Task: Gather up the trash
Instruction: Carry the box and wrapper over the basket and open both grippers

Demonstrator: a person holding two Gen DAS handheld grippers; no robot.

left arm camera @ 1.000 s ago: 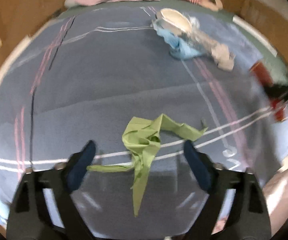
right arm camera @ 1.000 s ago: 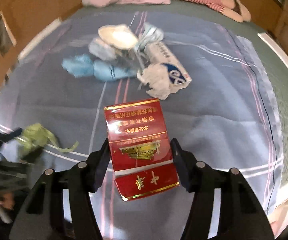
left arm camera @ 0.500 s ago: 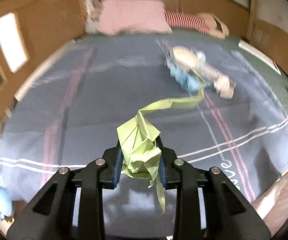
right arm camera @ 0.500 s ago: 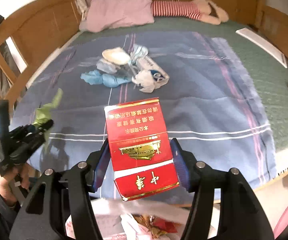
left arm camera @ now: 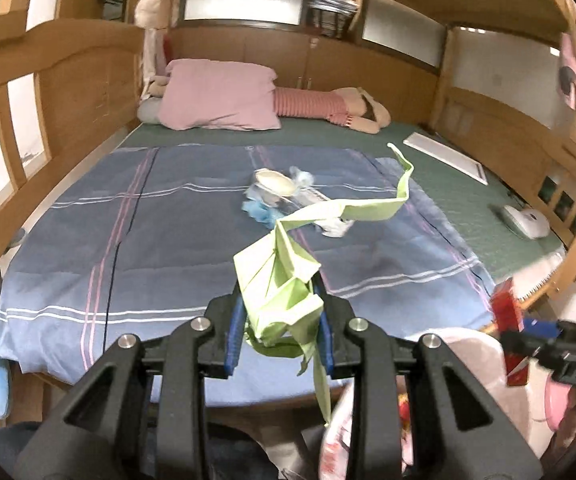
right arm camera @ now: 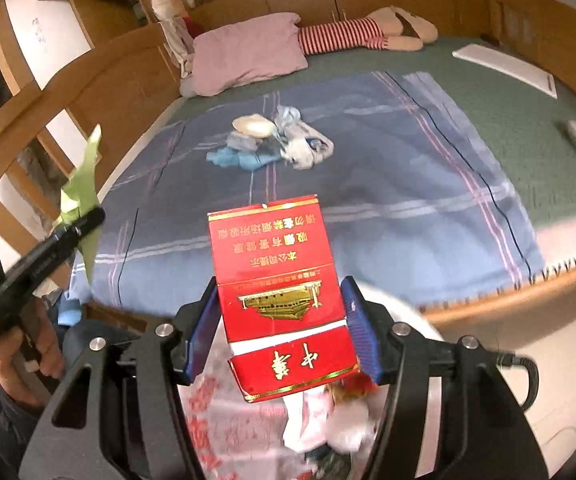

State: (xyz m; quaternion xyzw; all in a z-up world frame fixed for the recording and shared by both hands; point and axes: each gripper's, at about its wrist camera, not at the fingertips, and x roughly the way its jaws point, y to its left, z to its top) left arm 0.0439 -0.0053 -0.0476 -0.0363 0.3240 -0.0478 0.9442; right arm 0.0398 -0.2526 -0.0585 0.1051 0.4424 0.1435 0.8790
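My left gripper (left arm camera: 281, 326) is shut on a crumpled green paper wrapper (left arm camera: 284, 292), held up off the bed with a long strip trailing up to the right. My right gripper (right arm camera: 280, 334) is shut on a red cigarette pack (right arm camera: 278, 288) with gold print, held above a white trash bag (right arm camera: 320, 420) with litter in it. The bag (left arm camera: 484, 364) also shows at lower right in the left wrist view. A pile of trash (left arm camera: 288, 200) lies mid-bed on the blue blanket: a white bowl, blue tissue, clear wrap. The pile (right arm camera: 272, 144) also shows in the right wrist view.
The blue striped blanket (left arm camera: 128, 248) covers a green mattress (left arm camera: 468, 184). A pink pillow (left arm camera: 216, 96) and a striped plush toy (left arm camera: 328, 106) lie at the head. Wooden bed rails (left arm camera: 48, 92) run along the left. A white mouse (left arm camera: 528, 220) and a white board (left arm camera: 444, 156) lie at the right.
My left gripper closed on the green wrapper and lifted it back off the bed. My right gripper drew back from the bed with the red pack to above the trash bag.
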